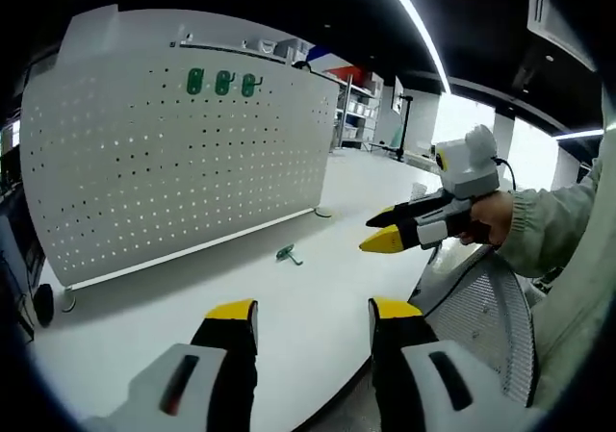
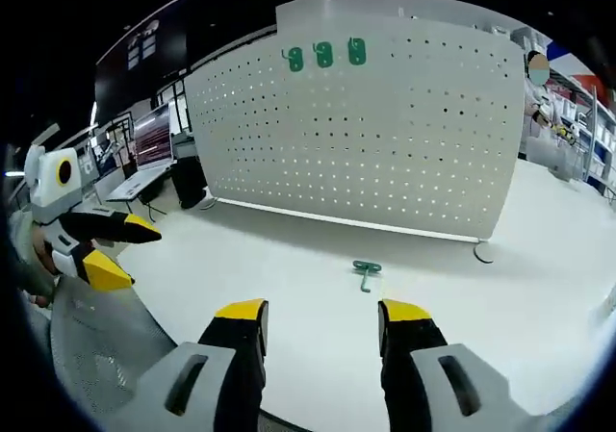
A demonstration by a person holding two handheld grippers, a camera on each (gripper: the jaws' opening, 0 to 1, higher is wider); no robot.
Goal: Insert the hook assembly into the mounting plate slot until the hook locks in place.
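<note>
A white pegboard mounting plate (image 1: 173, 163) (image 2: 385, 134) stands upright on the white table, with three green hooks (image 1: 221, 83) (image 2: 325, 55) hung near its top edge. One loose green hook (image 1: 287, 254) (image 2: 366, 272) lies flat on the table in front of the board. My left gripper (image 1: 313, 309) is open and empty, low over the near table edge, well short of the loose hook; it also appears at the left of the right gripper view (image 2: 120, 251). My right gripper (image 2: 322, 310) is open and empty, a short way before the hook, and is hand-held at the right (image 1: 377, 234).
A grey mesh chair back (image 1: 481, 317) (image 2: 96, 345) sits between the grippers at the table's near edge. The board stands on small feet (image 2: 483, 252). Desks with monitors (image 2: 144, 153) lie behind on the left, shelves and a person (image 2: 541, 100) at the far right.
</note>
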